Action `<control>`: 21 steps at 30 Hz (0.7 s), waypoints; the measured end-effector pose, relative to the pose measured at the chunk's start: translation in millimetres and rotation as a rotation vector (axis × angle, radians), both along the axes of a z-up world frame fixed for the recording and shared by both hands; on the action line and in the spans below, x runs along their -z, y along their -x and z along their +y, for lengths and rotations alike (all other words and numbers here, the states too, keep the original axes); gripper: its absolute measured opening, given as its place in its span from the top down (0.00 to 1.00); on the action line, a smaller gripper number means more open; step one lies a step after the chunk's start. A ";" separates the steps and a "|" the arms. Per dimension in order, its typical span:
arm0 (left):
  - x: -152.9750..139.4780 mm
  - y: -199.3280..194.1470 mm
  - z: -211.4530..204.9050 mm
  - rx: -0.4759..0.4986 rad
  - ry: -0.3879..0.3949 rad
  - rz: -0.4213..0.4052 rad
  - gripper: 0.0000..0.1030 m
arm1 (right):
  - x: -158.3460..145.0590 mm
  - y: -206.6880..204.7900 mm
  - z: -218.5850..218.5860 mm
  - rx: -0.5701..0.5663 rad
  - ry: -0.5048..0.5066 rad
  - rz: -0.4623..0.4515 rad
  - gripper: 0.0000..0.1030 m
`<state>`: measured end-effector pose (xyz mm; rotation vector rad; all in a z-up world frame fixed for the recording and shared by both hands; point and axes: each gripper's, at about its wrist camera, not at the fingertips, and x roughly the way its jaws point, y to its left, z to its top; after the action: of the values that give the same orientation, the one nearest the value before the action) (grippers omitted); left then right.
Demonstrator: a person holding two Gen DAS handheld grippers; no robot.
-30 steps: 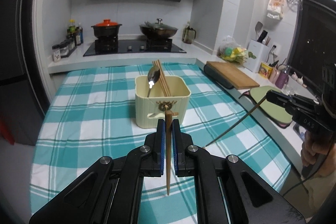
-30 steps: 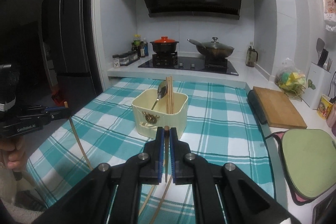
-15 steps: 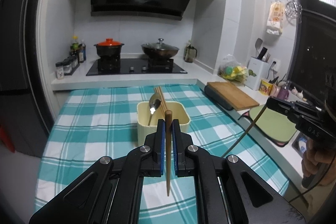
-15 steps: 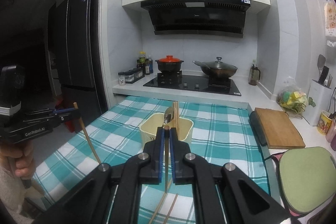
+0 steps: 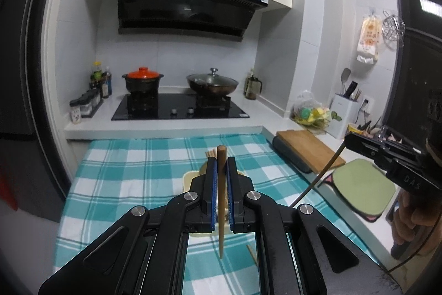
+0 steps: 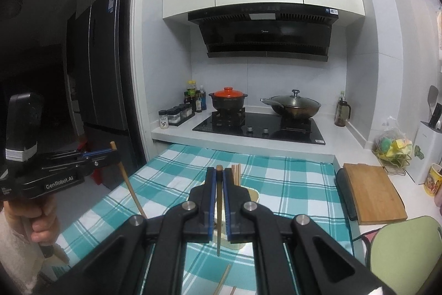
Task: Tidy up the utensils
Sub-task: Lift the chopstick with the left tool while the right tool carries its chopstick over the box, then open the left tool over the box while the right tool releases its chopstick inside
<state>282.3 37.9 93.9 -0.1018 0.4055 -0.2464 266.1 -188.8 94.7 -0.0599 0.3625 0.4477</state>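
My left gripper [image 5: 221, 165] is shut on a brown wooden chopstick [image 5: 220, 226] that stands upright between its blue pads. My right gripper [image 6: 219, 173] is shut on a thinner, darker chopstick [image 6: 218, 237], also upright. Both hang above the checked tablecloth [image 5: 124, 173]. The cream utensil holder [image 5: 190, 179] sits just beyond the fingers and is mostly hidden by them; its rim [image 6: 254, 195] shows, with chopstick tips [image 6: 236, 173] sticking out. Each view shows the other gripper at its side: right gripper [image 5: 346, 141], left gripper [image 6: 110, 152].
Loose chopsticks [image 6: 223, 281] lie on the cloth under the grippers. A wooden cutting board [image 6: 373, 192] and a green mat [image 5: 364, 192] lie on the right counter. The stove [image 5: 179, 108] with two pots is at the back. A dark fridge [image 6: 105, 73] stands at the left.
Both grippers have risen, each with its chopstick still clamped. The holder has dropped in view and is now mostly hidden behind the fingers.
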 end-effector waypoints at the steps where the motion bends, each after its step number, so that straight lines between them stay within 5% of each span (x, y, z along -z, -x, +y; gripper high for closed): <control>1: -5.8 -7.4 -0.2 -0.003 0.002 -0.010 0.96 | -4.2 -6.9 1.3 -0.003 -0.008 -0.003 0.95; 9: -19.9 -75.7 -8.4 -0.040 0.003 -0.045 0.96 | -20.4 -59.1 18.0 0.002 -0.013 -0.053 0.95; 21: 62.9 -185.2 -26.2 -0.046 -0.050 0.172 0.96 | 51.9 -169.7 32.0 0.010 0.018 0.173 0.95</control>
<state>467.5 11.7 31.0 -0.0833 0.5789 -0.1828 435.8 -156.8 42.8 -0.0369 0.5370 0.4414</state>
